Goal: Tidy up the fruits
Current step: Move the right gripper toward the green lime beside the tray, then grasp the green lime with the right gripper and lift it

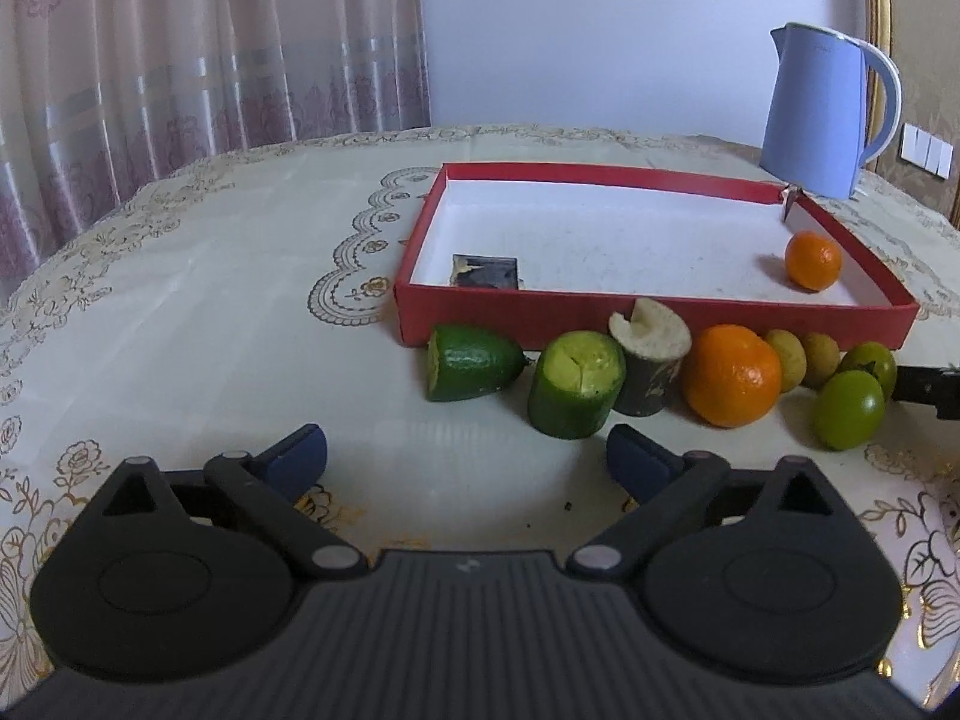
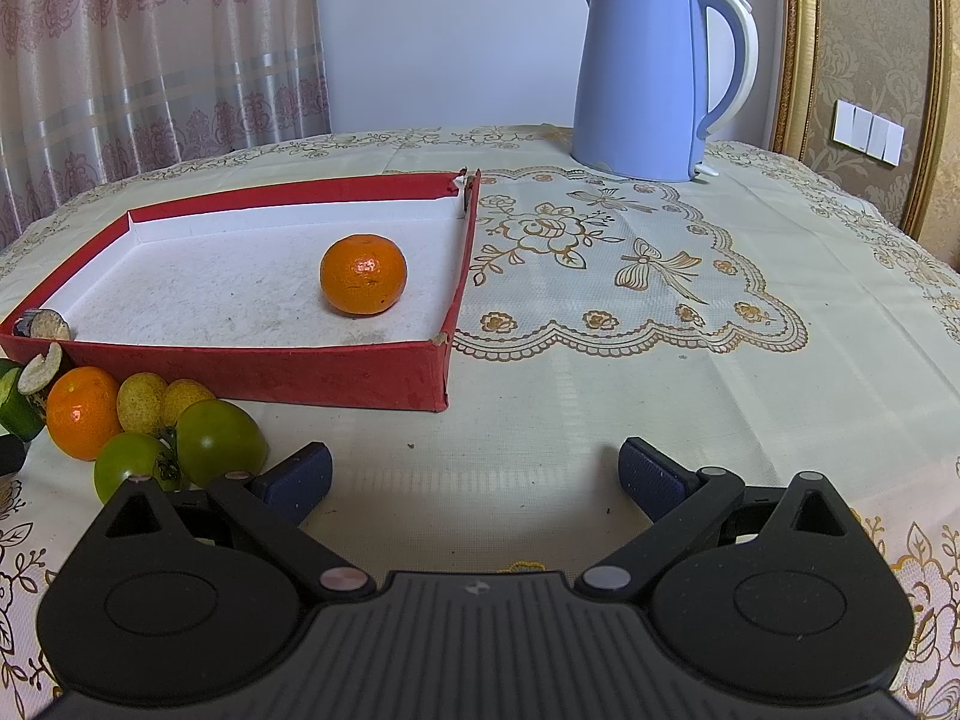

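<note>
A shallow red box (image 1: 654,315) (image 2: 252,367) with a white floor holds one small orange (image 1: 813,260) (image 2: 363,274) and a dark cut piece (image 1: 485,271) (image 2: 41,324). In front of its near wall lies a row of fruit: two green cut pieces (image 1: 471,362) (image 1: 575,384), a dark cut stub with a pale top (image 1: 649,354), a larger orange (image 1: 731,375) (image 2: 83,411), two yellowish fruits (image 2: 141,402) and two green tomatoes (image 1: 849,410) (image 2: 219,441). My left gripper (image 1: 467,453) is open and empty, just short of the green pieces. My right gripper (image 2: 474,474) is open and empty over bare cloth, right of the tomatoes.
A blue electric kettle (image 1: 819,111) (image 2: 645,75) stands behind the box at the back right. The round table wears a cream cloth with gold flower patterns (image 2: 636,264). Curtains hang at the back left. A dark gripper part (image 1: 927,387) shows at the right edge of the left wrist view.
</note>
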`<act>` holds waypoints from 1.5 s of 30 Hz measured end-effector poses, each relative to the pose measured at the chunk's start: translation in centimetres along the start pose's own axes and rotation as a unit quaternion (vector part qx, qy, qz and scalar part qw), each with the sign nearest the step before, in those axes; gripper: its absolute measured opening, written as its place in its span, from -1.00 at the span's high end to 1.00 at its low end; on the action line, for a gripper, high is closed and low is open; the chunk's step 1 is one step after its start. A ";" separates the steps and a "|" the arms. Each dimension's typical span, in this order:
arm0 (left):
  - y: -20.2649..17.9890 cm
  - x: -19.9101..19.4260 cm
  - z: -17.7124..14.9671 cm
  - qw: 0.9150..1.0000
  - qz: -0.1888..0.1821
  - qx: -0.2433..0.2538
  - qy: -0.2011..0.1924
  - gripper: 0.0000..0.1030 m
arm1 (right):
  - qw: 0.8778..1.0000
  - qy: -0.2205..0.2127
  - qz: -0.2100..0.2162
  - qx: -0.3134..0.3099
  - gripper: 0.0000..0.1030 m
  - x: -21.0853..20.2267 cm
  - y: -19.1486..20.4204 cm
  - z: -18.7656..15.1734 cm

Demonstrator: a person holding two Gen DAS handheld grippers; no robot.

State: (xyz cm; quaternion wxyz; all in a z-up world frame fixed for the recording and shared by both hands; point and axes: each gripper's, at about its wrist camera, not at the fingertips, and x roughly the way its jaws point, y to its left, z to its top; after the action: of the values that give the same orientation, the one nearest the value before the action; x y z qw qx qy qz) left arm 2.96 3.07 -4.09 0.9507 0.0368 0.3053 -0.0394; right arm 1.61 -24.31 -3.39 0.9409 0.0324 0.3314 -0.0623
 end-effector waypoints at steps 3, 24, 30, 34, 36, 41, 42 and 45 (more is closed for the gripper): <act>-0.2 0.0 0.0 1.000 0.009 0.004 -0.004 -1.00 | 1.000 -0.005 0.004 0.006 -0.99 -0.1 -0.1 0.0; 0.7 0.3 0.3 1.000 -0.009 -0.020 0.007 -1.00 | 0.991 -0.042 0.073 -0.100 -0.93 -1.8 4.4 -0.7; 0.7 0.3 0.2 1.000 -0.010 -0.020 0.006 -1.00 | 0.989 -0.028 0.094 -0.115 -0.30 -0.8 5.5 -0.4; 0.7 0.3 0.2 1.000 -0.010 -0.021 0.006 -1.00 | 0.986 -0.030 0.110 -0.120 0.11 -0.9 5.9 -0.4; 0.7 0.3 0.2 1.000 -0.010 -0.021 0.006 -1.00 | 0.984 -0.033 0.118 -0.129 0.33 -1.0 6.2 -0.4; 0.7 0.3 0.2 1.000 -0.010 -0.021 0.006 -1.00 | 0.983 -0.037 0.114 -0.136 0.35 -1.2 6.5 -0.5; 0.7 0.3 0.2 1.000 -0.010 -0.021 0.006 -1.00 | 0.984 -0.038 0.113 -0.131 0.35 -1.2 6.3 -0.4; 0.7 0.3 0.2 1.000 -0.010 -0.021 0.006 -1.00 | 0.987 -0.038 0.111 -0.114 0.35 -1.3 5.8 -0.4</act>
State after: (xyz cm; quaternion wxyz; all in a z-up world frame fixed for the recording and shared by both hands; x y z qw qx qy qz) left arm 3.39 3.72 -4.06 0.9491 0.0137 0.3118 -0.0424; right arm 1.23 -18.40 -2.76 0.9515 -0.0407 0.2945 0.0794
